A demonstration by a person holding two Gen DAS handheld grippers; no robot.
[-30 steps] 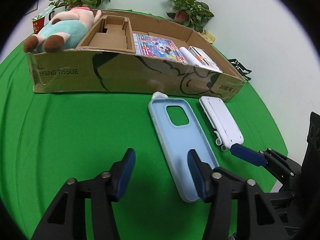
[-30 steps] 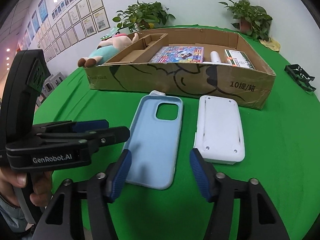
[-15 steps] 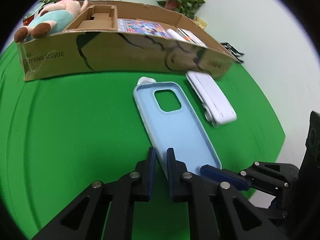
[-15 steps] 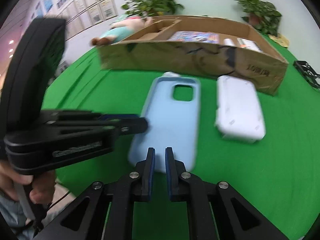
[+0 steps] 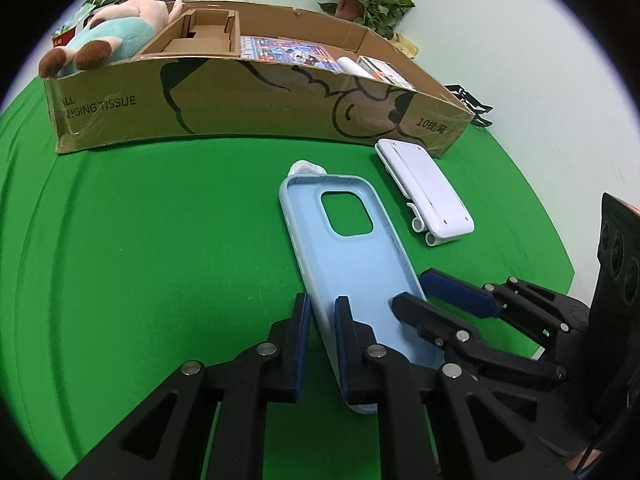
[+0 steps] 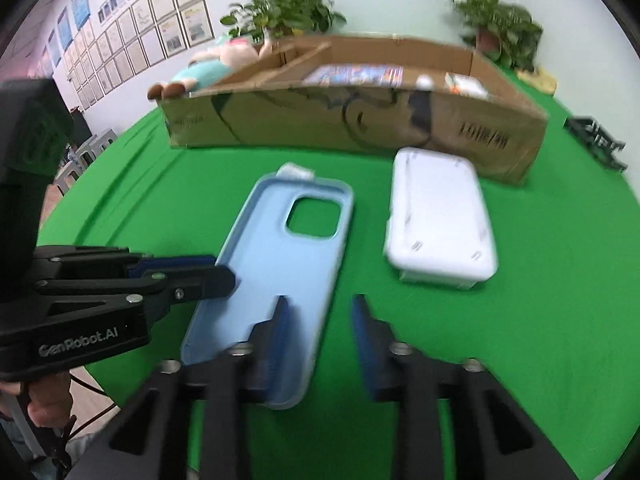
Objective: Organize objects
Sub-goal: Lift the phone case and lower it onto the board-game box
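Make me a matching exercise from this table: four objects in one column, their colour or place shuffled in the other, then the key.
Objects
1. phone case
2. plush toy
3. folded stand
4. cardboard box

Descriptions
A. white, lying on the green cloth near the box's right end
B. brown, printed with a black line drawing
C. light blue, its long edge pinched by the left gripper
D. lying at the box's left end

Pairs: 1-C, 2-D, 3-A, 4-B
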